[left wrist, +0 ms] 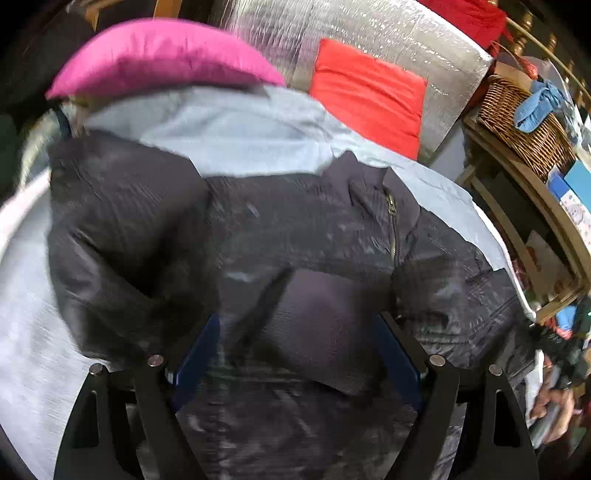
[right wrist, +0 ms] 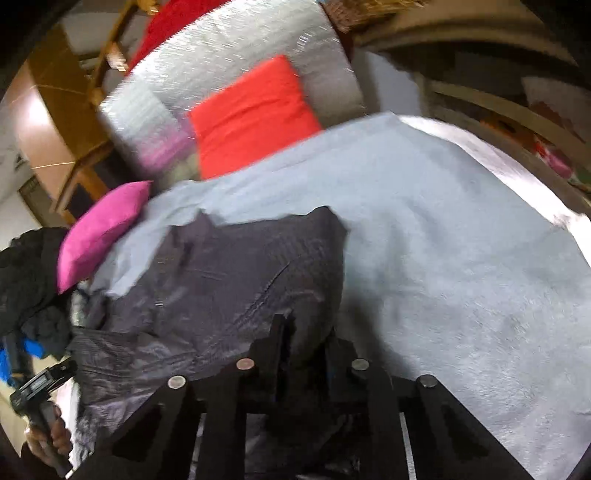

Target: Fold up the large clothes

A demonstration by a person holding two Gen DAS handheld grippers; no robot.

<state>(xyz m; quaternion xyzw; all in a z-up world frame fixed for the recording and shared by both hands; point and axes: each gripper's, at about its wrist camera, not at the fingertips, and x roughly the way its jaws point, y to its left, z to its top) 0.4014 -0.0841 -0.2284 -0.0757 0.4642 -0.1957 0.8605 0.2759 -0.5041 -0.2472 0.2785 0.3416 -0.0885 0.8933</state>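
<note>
A dark grey padded jacket point(left wrist: 295, 229) with a front zip point(left wrist: 391, 221) lies spread on a pale blue sheet point(left wrist: 229, 129). My left gripper point(left wrist: 295, 350) hangs low over its lower part, open wide, with a fold of the fabric lying between the blue pads point(left wrist: 195, 354). In the right wrist view the jacket point(right wrist: 229, 280) lies left of centre. There my right gripper point(right wrist: 304, 339) has its black fingers point(right wrist: 277, 332) close together, shut on the jacket's edge. The picture is blurred.
A magenta cushion point(left wrist: 159, 55) and a red cushion point(left wrist: 369, 96) lean against a silver padded board point(left wrist: 388, 33) at the far side. A wicker basket point(left wrist: 524, 125) sits on a wooden shelf on the right. Bare sheet point(right wrist: 461, 240) stretches right of the jacket.
</note>
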